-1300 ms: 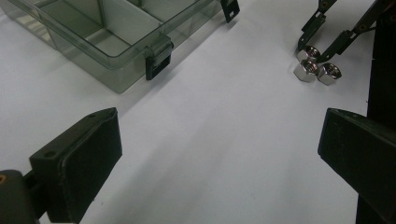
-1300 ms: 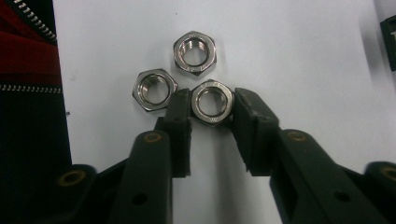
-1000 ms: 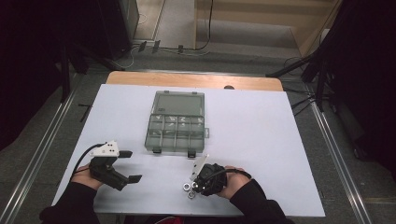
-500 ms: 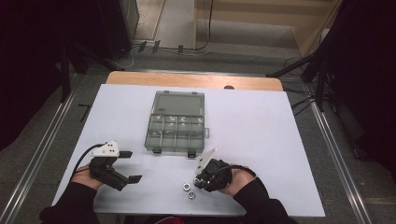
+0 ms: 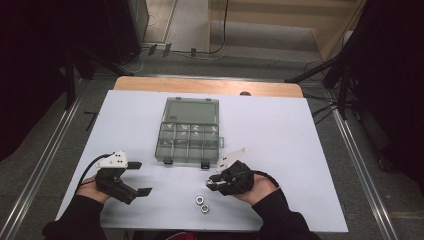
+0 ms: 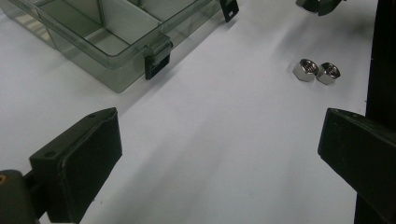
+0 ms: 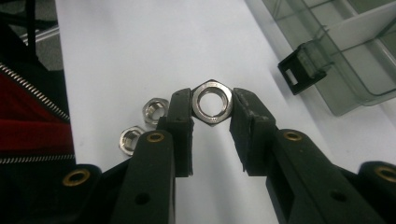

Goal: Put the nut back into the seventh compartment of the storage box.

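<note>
In the right gripper view a large steel hex nut (image 7: 213, 102) is pinched between the two black jaws of my right gripper (image 7: 213, 109), lifted off the white table. Below and left of it two smaller nuts (image 7: 144, 126) lie side by side on the table; the high view shows that pair of nuts (image 5: 202, 203) near the front edge. My right gripper (image 5: 214, 182) hovers just right of them. My left gripper (image 5: 140, 177) rests at the front left with its jaws wide apart and nothing between them. Its own view shows the two nuts (image 6: 316, 72) ahead.
A clear plastic compartment box (image 5: 189, 132) with black latches (image 6: 155, 64) lies open in the middle of the white table (image 5: 280, 125). A wooden table edge (image 5: 205, 86) runs behind. Metal rails flank the table on both sides.
My right gripper has lifted the large nut away from the two others and moved right and a little toward the box. The left gripper has stayed put.
</note>
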Demonstrator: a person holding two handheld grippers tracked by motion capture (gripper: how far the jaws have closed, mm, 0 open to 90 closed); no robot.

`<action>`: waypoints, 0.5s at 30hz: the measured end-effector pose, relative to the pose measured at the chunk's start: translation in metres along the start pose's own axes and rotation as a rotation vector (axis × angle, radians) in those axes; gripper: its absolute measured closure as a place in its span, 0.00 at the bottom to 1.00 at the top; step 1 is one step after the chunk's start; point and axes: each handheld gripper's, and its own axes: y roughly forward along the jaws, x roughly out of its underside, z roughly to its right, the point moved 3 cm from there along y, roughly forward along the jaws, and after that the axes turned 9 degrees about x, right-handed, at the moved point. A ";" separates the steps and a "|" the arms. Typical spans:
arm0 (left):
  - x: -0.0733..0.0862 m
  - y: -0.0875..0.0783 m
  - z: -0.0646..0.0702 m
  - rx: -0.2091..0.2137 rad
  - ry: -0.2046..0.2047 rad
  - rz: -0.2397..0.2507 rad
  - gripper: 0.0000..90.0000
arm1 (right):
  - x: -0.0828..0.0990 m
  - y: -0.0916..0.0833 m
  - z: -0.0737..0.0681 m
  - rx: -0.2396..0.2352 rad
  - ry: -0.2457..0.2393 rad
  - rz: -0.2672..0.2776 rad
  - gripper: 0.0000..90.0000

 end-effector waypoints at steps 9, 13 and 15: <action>0.000 0.001 0.000 0.002 0.002 -0.006 0.00 | -0.015 -0.004 0.016 0.021 0.068 0.062 0.80; 0.000 0.001 0.000 0.005 -0.004 -0.001 0.00 | -0.022 -0.004 0.022 0.023 0.078 0.079 0.80; 0.000 0.001 -0.002 0.004 -0.003 -0.010 0.00 | -0.026 -0.004 0.026 0.030 0.076 0.083 0.80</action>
